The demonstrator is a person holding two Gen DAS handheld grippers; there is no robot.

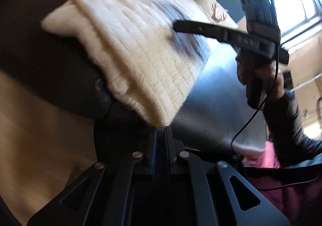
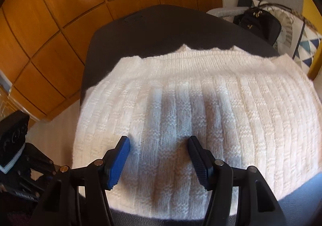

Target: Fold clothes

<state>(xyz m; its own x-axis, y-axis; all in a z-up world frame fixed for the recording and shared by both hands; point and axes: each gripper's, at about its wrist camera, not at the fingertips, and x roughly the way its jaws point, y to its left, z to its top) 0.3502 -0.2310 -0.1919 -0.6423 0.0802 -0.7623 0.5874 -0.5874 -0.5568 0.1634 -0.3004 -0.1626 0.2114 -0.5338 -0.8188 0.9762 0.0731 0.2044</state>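
A cream ribbed knit garment [image 2: 193, 117] is seen lying folded on a dark leather-like surface [image 2: 153, 24], which carries it across most of its width. In the right wrist view, the garment's far hem runs close to the far part of that surface, and a bare dark band is left beyond it. The garment's near edge is laid close to the surface's near edge.

The right gripper [image 2: 159, 157] is held above the garment's near middle with its jaws set wide apart; nothing is held between them. One blue finger pad [image 2: 118, 165] is clearly shown, and shadows of the fingers are cast on the knit.

In the left wrist view, the left gripper [image 1: 161, 135] is seen at the near corner of the garment [image 1: 128, 52], with its jaws drawn nearly together. A tip of the knit appears to reach the jaw tips, though whether cloth is actually pinched cannot be told because of motion blur. The right gripper [image 1: 231, 32] is shown over the garment's far side.

A wood-panelled wall [image 2: 60, 14] is seen behind the surface, and patterned cushions [image 2: 297, 38] and a black bag [image 2: 257, 22] are placed beyond its far right corner.
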